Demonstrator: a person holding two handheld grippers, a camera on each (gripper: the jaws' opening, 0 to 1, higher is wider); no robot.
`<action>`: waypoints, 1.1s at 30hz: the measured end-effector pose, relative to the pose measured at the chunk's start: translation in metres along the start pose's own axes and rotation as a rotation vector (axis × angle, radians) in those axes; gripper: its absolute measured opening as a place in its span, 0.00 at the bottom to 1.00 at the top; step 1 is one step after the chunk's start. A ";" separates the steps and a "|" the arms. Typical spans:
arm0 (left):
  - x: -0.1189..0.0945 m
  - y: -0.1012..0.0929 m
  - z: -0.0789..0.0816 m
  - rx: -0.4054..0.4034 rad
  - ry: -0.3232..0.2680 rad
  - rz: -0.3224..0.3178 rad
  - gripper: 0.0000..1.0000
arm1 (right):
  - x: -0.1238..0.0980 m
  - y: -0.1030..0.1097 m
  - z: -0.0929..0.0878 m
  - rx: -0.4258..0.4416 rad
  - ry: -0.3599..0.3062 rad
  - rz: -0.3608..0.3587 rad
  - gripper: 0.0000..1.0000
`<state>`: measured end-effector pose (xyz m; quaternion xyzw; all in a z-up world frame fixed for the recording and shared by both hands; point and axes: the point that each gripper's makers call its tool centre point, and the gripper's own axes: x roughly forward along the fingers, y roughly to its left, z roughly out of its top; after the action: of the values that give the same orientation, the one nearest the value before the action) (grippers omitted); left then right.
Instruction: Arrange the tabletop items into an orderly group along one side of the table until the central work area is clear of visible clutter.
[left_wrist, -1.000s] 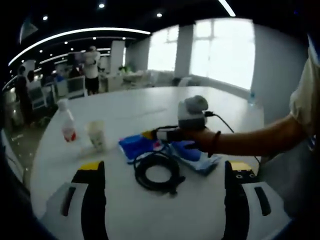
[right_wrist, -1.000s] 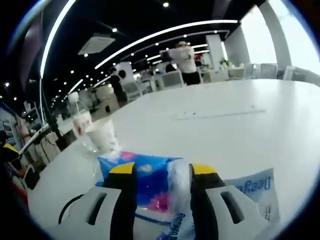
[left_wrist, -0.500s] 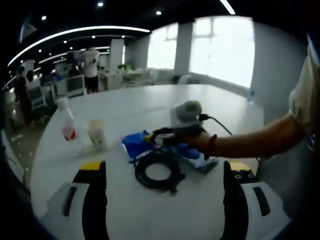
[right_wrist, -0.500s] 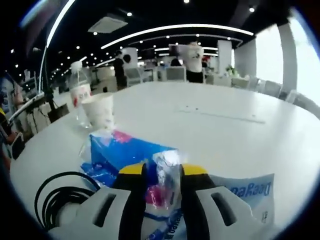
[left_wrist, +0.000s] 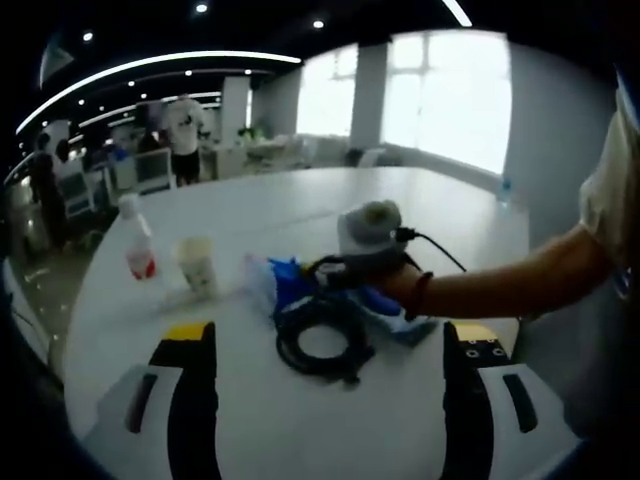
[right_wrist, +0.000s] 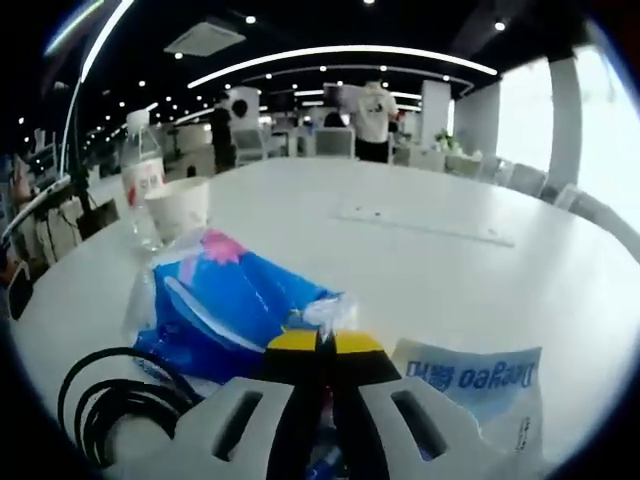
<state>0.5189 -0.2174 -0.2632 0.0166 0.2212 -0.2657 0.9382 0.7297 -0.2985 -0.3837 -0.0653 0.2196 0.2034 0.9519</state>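
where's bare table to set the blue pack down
Bare: the wide table beyond the blue pack, and the strip left of the cup and bottle. Crowded: pack, black cable coil and white bag bunch together.

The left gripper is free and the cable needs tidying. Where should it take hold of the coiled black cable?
Grip the near arc of the coiled black cable, coming from above: the coil lies flat on the table, and that arc faces the open left gripper.

Right gripper view: bottle (right_wrist: 140, 176) behind cup (right_wrist: 178, 208); tissue pack (right_wrist: 225, 310) between cup and cable coil (right_wrist: 110, 405).
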 end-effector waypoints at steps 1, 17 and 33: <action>0.000 0.000 0.000 -0.001 -0.002 -0.002 0.90 | 0.000 -0.001 0.000 0.003 0.002 0.001 0.01; 0.002 0.000 -0.002 0.019 0.019 0.014 0.91 | -0.012 -0.032 0.029 0.067 -0.024 -0.040 0.01; 0.004 -0.006 -0.002 0.035 0.020 -0.003 0.92 | -0.034 -0.098 0.054 0.058 -0.029 -0.134 0.01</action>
<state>0.5184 -0.2243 -0.2661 0.0353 0.2258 -0.2707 0.9352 0.7640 -0.3886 -0.3168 -0.0493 0.2066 0.1338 0.9680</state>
